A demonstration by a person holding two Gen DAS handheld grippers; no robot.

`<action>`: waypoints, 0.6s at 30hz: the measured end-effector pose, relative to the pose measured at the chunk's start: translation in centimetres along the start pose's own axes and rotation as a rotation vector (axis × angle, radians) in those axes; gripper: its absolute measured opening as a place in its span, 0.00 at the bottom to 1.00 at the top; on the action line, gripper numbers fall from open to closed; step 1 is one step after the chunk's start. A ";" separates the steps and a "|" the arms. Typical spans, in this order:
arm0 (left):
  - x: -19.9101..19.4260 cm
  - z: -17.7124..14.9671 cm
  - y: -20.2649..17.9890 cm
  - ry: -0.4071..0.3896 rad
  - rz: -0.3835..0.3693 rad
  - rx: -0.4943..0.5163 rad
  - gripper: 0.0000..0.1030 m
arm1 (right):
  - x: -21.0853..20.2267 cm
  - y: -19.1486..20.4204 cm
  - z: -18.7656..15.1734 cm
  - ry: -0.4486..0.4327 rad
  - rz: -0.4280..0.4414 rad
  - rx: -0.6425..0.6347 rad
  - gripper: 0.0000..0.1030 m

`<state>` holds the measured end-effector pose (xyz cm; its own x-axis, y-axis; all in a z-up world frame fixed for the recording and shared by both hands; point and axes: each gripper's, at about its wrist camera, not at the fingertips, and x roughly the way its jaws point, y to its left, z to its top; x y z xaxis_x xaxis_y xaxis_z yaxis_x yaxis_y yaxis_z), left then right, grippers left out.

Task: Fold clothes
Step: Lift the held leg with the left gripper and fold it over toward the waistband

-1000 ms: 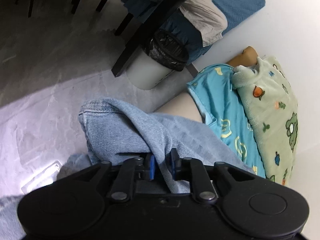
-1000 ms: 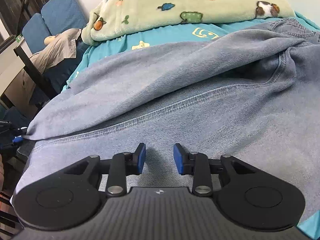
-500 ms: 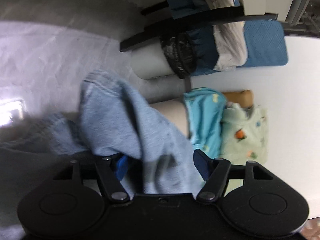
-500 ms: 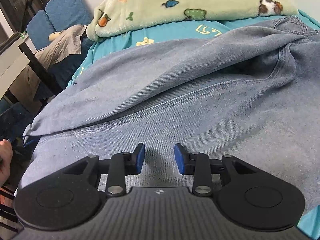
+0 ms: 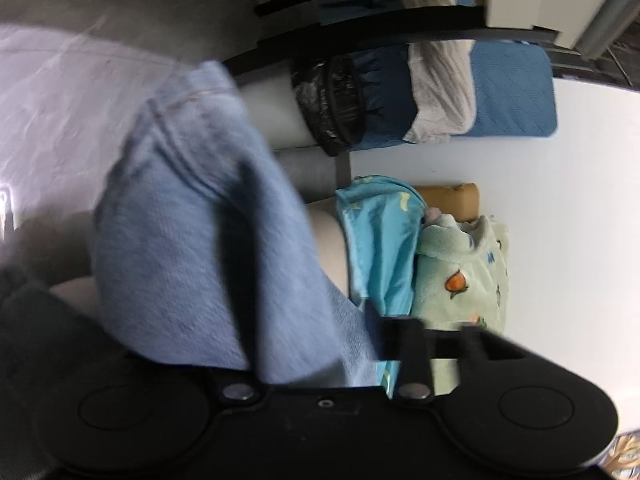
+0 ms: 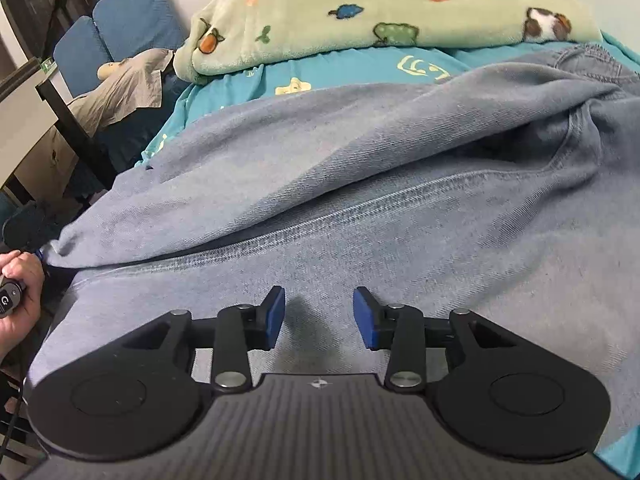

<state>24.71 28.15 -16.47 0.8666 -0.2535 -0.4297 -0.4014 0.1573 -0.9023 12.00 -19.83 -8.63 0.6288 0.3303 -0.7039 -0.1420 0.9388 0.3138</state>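
Note:
A pair of light blue jeans point(image 6: 360, 184) lies spread on a bed with a turquoise sheet point(image 6: 352, 68). One leg is folded over the other. My right gripper point(image 6: 319, 314) is open and empty, hovering just above the denim. In the blurred left wrist view, the leg end of the jeans point(image 5: 200, 240) hangs over the bed's edge and drapes between my left gripper's point(image 5: 304, 340) wide-open jaws. The left finger is hidden under the cloth. A hand point(image 6: 18, 280) holding the left gripper shows at the jeans' far left corner.
A green cartoon-print blanket point(image 6: 380, 8) lies bunched at the head of the bed. Beside the bed stand a grey bin with a black bag point(image 5: 316, 104), a black-framed table point(image 6: 72, 128), and blue chairs point(image 6: 132, 20) with a beige garment point(image 6: 128, 84).
My left gripper has opened wide and let go of the jeans leg, and its view has swung round. My right gripper has stayed open above the denim and drawn back slightly.

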 end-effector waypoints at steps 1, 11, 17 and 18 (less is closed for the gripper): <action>-0.3 0.0 -0.6 -0.012 -0.038 0.026 0.08 | 0.1 0.1 0.0 -0.005 -0.002 -0.006 0.41; -4.9 -0.6 -2.8 -0.092 -0.213 0.147 0.05 | 0.1 0.0 -0.1 -0.019 0.011 0.001 0.42; -3.2 -0.4 0.4 0.013 0.112 0.198 0.10 | -0.2 0.0 -0.2 -0.013 0.021 0.003 0.42; -3.2 -0.7 0.6 0.021 0.143 0.191 0.15 | -0.2 0.0 -0.1 -0.014 0.021 0.002 0.42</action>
<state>21.50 28.44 -15.69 0.7979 -0.2349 -0.5551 -0.4544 0.3706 -0.8100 11.75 -19.85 -8.54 0.6364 0.3485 -0.6881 -0.1535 0.9315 0.3298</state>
